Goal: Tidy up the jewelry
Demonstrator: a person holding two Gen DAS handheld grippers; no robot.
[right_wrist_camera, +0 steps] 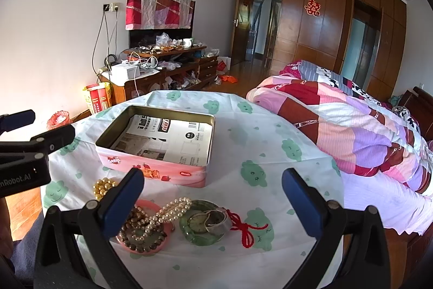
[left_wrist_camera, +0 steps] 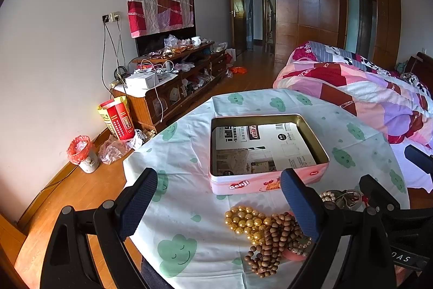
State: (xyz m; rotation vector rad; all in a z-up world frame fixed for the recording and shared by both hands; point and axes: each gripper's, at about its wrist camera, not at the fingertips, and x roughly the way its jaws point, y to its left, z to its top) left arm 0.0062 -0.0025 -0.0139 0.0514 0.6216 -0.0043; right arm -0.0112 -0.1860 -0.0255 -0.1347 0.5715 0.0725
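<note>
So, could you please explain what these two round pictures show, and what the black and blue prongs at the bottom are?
The prongs are two-finger grippers that a person holds, one in each hand. Each carries a wide-angle camera looking along its fingers, hence the round, bent pictures. One picture looks out from the left gripper, the other from the right gripper.

Both grippers are open and hold nothing. Below them is a table with a cloud-print cloth. On it stands an open pink tin, lined with printed paper, with no jewelry in it. In front lie gold beads, brown wooden beads, a pearl string, a green bangle, a small watch and a red cord.
</note>
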